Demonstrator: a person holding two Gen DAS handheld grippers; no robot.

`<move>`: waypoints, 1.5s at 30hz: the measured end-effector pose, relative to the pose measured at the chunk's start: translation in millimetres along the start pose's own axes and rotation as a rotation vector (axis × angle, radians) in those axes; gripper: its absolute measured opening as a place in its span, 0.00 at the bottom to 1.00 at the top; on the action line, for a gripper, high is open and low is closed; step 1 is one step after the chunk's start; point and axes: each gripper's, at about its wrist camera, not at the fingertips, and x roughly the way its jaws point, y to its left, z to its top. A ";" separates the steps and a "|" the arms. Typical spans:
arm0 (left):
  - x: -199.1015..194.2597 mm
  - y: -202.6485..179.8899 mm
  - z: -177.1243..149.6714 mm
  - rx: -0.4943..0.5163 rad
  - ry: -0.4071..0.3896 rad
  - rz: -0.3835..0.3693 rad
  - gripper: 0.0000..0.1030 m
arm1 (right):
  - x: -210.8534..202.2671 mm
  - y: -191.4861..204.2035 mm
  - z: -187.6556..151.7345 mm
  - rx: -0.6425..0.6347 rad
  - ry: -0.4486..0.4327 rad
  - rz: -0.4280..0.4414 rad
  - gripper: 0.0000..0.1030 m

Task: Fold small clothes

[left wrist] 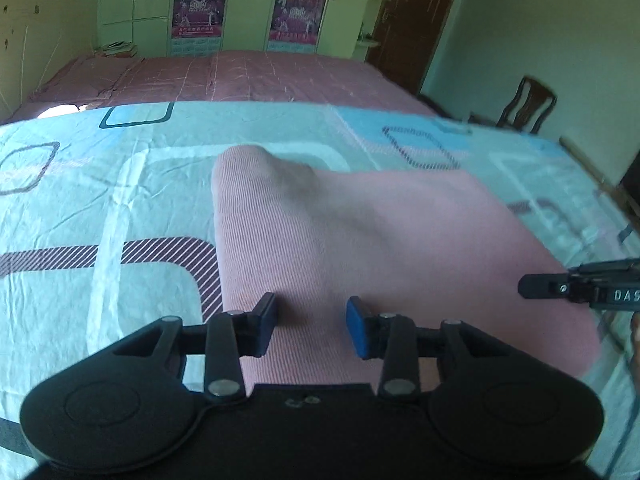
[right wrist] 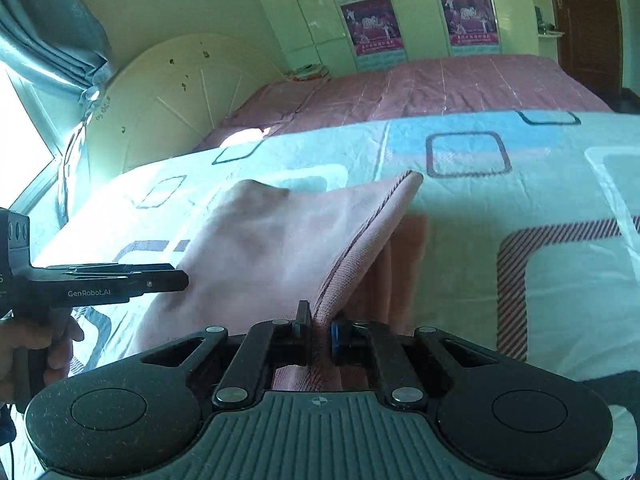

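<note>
Left wrist view: the left gripper [left wrist: 311,326] hovers with fingers apart over the near edge of a pink ribbed knit garment [left wrist: 360,240], which lies mid-bed on a pale blue patterned bedsheet [left wrist: 80,208]; nothing is gripped.

Right wrist view: the right gripper [right wrist: 320,334] has its fingers clamped on the garment's [right wrist: 260,248] hemmed edge, raised off the sheet [right wrist: 560,300]. The fold appears under way, not yet laid flat.

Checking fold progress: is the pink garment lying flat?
No. The right gripper pinches the pink garment, lifting its hem edge off the bedsheet.
</note>
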 end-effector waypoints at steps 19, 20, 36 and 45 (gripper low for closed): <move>43.8 8.0 42.0 0.102 -0.021 0.061 0.42 | 40.9 -28.1 50.7 -0.003 -0.048 -0.074 0.08; 47.5 8.7 40.2 0.112 -0.013 0.061 0.42 | 57.0 -33.1 49.9 -0.019 0.001 -0.135 0.08; -48.8 -29.0 -32.8 0.169 -0.131 0.006 0.38 | -28.5 33.0 -26.6 -0.270 -0.064 0.002 0.09; -53.4 -41.0 -67.9 0.183 -0.085 0.042 0.38 | -14.6 24.6 -68.2 -0.279 0.029 -0.093 0.09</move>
